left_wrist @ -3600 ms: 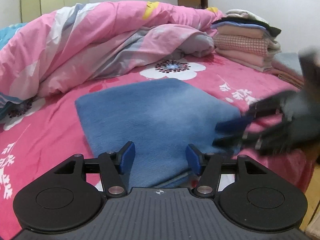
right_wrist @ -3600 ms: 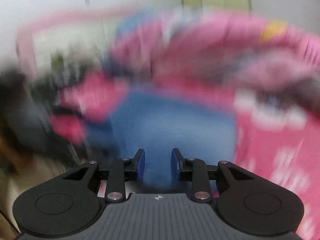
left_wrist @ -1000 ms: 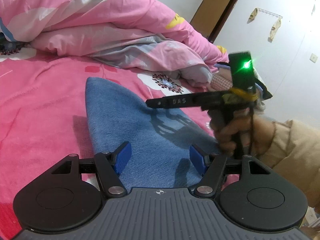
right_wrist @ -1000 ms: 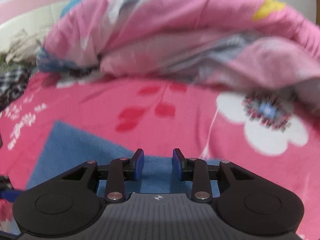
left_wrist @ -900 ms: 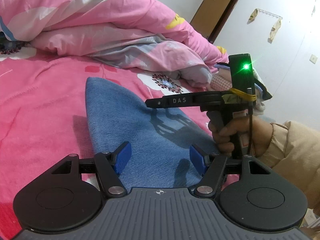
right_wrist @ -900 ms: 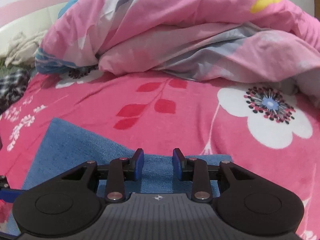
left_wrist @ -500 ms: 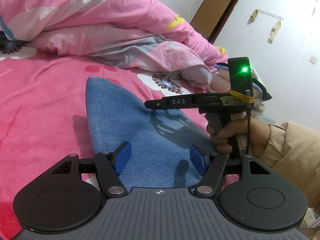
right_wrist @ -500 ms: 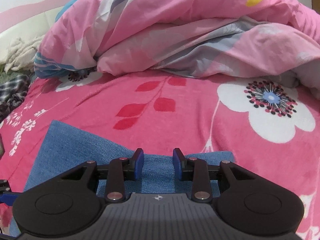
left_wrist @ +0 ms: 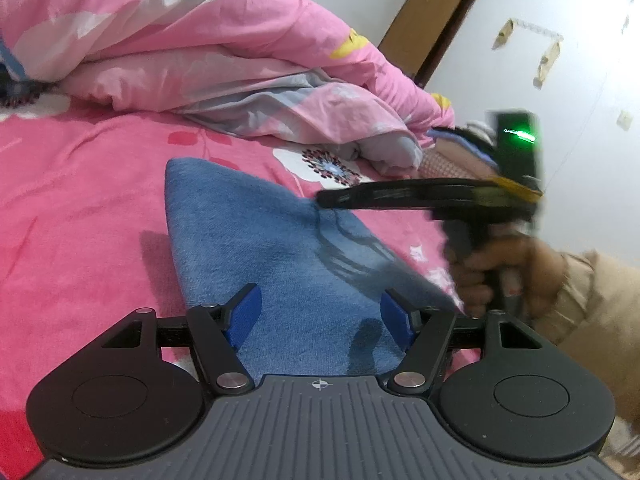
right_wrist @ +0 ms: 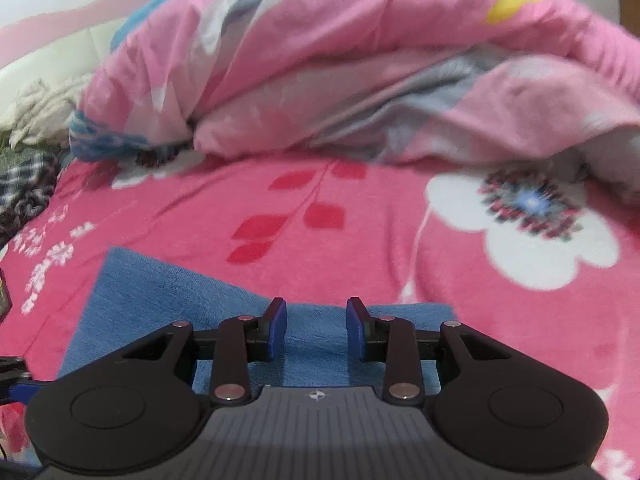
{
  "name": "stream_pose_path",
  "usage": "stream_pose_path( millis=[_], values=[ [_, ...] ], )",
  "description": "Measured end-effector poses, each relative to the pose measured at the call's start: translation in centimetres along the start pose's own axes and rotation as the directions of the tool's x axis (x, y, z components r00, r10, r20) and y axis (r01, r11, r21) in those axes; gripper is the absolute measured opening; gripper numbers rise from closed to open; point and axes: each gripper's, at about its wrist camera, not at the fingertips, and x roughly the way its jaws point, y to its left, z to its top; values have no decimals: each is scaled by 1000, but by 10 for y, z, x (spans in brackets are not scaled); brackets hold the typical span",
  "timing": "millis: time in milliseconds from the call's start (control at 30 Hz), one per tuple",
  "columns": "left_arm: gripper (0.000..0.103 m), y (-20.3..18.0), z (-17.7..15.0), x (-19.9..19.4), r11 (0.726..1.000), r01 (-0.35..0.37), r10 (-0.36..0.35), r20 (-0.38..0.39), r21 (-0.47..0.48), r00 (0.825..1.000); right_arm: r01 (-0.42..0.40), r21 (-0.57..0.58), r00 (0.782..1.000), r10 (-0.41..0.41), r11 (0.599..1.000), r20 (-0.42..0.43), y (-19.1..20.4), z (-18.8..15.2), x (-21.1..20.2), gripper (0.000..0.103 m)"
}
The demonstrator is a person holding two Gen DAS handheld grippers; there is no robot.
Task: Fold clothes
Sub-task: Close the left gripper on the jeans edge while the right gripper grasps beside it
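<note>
Nearest the left wrist camera, the left tool (left_wrist: 320, 316) hovers low over the near end of the blue cloth (left_wrist: 276, 248), its jaws spread wide with nothing between the pads. The cloth lies flat on the pink floral bed (left_wrist: 80, 216) as a compact folded panel, its far corner pointing toward the heaped pink duvet (left_wrist: 208, 48). The right tool (right_wrist: 316, 328), held in a hand (left_wrist: 508, 272) that shows at the right of the left view, is poised above the cloth's far right edge; its jaws stand moderately parted and grip no fabric, the blue surface showing between the pads. Motion blur on this tool suggests it is travelling. The scene fits either a panel awaiting one more fold or a finished one about to be carried off, and the pictures do not settle which. In either case, good practice is to bring each tool down over a true edge of the cloth, close on all layers together rather than the top ply alone, and keep both tools level so the panel does not skew. Beyond the duvet's near end, a stack of folded clothes (left_wrist: 452, 152) rests toward the right, partly hidden behind the right tool. A brown door (left_wrist: 432, 28) closes the view.
</note>
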Motion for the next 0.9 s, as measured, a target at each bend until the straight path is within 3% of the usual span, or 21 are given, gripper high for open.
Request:
stream_pose_path(
  millis=[133, 267, 367, 400, 467, 533, 633, 733, 833, 900],
  values=[
    [66, 5, 2, -5, 998, 12, -10, 28, -62, 1000, 7, 33, 999, -8, 999, 43, -11, 1, -26, 35],
    [72, -2, 7, -18, 995, -19, 26, 71, -97, 997, -7, 106, 997, -1, 994, 73, -44, -16, -62, 37],
    [85, -9, 14, -28, 991, -58, 72, 120, -118, 990, -83, 234, 995, 69, 969, 68, -73, -32, -71, 45],
    [97, -9, 16, -29, 989, -71, 88, 131, -131, 987, -119, 286, 992, 105, 951, 63, -82, -36, -69, 47],
    [103, -10, 20, -31, 983, -98, 121, 144, -158, 982, -186, 389, 982, 178, 902, 57, -100, -45, -64, 53],
    [103, -6, 23, -26, 976, -125, 145, 106, -180, 984, -236, 444, 970, 238, 865, 50, -108, -50, -53, 62],
    [103, 6, 26, -15, 947, -194, 207, 26, -255, 978, -301, 519, 944, 326, 800, 46, -120, -55, -36, 66],
    [103, 19, 27, -6, 931, -190, 192, -23, -311, 981, -305, 553, 936, 350, 776, 26, -127, -54, -16, 68],
    [103, 28, 27, 10, 926, -213, 191, -102, -311, 976, -322, 576, 920, 392, 751, 3, -133, -53, 2, 68],
    [103, 30, 26, 21, 930, -223, 187, -145, -291, 972, -318, 572, 915, 403, 756, -23, -132, -50, 13, 68]
  ],
)
